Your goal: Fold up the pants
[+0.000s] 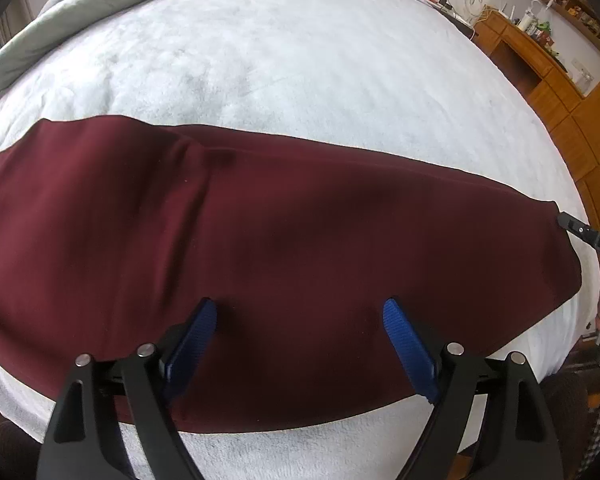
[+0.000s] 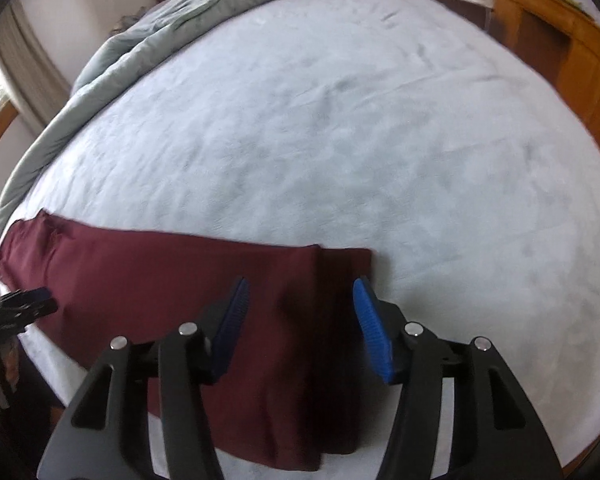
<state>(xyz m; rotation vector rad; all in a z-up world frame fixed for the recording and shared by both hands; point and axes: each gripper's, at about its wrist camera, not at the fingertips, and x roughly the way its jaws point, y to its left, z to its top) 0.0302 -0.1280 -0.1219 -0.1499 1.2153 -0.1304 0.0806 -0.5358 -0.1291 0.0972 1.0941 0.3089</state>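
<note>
Dark red pants lie flat across the near part of a white bed, folded lengthwise into one long band; they also show in the right wrist view. My left gripper is open and empty, hovering over the middle of the pants. My right gripper is open and empty, above the right end of the pants, where one layer's edge lies short of the one under it. The right gripper's black tip shows at the pants' right end in the left wrist view. The left gripper shows at the left edge of the right wrist view.
The bed's white cover stretches far beyond the pants. A bunched grey-green duvet lies along the bed's far left side. Wooden cabinets and a desk stand to the right of the bed. The bed's near edge is just below the pants.
</note>
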